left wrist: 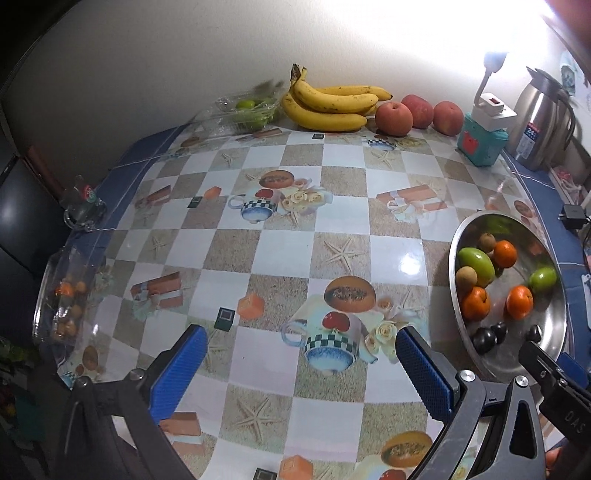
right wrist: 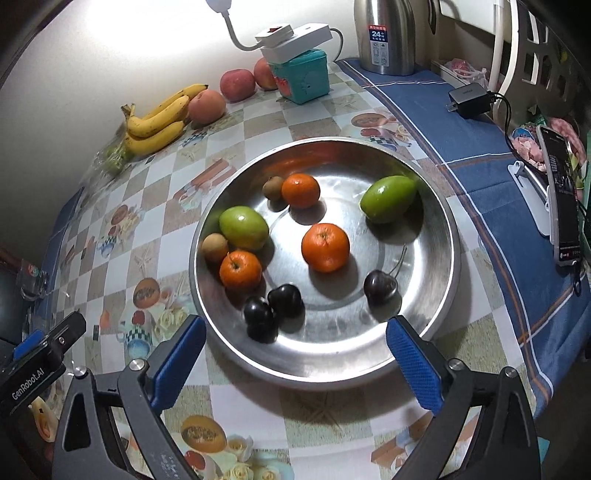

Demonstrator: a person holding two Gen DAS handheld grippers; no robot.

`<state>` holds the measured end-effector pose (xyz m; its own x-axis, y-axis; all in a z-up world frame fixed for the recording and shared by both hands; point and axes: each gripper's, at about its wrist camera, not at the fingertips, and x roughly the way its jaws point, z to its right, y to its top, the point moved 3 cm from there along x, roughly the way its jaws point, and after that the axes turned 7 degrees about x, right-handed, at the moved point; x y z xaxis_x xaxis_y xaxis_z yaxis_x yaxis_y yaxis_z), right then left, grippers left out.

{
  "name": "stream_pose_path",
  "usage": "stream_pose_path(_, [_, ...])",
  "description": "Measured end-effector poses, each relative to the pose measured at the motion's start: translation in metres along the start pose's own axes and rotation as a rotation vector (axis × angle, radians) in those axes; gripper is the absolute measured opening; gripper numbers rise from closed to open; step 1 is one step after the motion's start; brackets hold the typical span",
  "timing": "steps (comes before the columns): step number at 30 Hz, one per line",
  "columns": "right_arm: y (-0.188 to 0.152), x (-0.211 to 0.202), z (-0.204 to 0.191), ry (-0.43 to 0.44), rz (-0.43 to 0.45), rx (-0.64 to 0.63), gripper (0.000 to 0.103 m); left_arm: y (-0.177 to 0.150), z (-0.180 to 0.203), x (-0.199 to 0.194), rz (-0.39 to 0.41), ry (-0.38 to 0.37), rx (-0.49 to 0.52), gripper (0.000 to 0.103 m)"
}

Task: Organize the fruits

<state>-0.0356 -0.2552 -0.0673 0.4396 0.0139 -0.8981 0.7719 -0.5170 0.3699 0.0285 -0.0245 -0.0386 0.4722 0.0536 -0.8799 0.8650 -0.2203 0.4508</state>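
- Round steel basin point(right wrist: 439, 236) holds small oranges point(right wrist: 325, 246), green fruits point(right wrist: 243, 228) and dark stemmed cherries point(right wrist: 380, 287).
- Oranges look light and firm; cherries soft and slippery, best pinched gently across the middle.
- Right gripper point(right wrist: 295, 354) gapes empty over the basin's near rim; left gripper point(left wrist: 299, 365), also wide and empty, hangs left of the basin.

A metal bowl point(right wrist: 439, 236) sits on the tabletop point(right wrist: 325, 413), directly ahead of the right tongs point(right wrist: 295, 341). In it lie 3 tangerines point(right wrist: 325, 246), 2 pear-shaped fruits point(right wrist: 388, 198), 2 small round fruits point(right wrist: 214, 247) and 3 cherries point(right wrist: 380, 287). Along the wall behind the bowl run a bunch of bananas point(right wrist: 159, 122), then 3 apples point(right wrist: 207, 106), then a small box point(right wrist: 304, 79) carrying a power strip point(right wrist: 295, 35), then a kettle point(right wrist: 384, 33) at the right. The left tongs point(left wrist: 295, 360) hang over bare tabletop left of the bowl, with a clear container point(left wrist: 61, 295) at the left edge.
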Motion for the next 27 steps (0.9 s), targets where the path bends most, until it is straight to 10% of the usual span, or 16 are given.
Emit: stream_pose_path(27, [-0.005,-0.007,-0.003,0.008,0.013,-0.016,0.098,-0.005,-0.013,-0.003,-0.008,-0.021,-0.040,0.103])
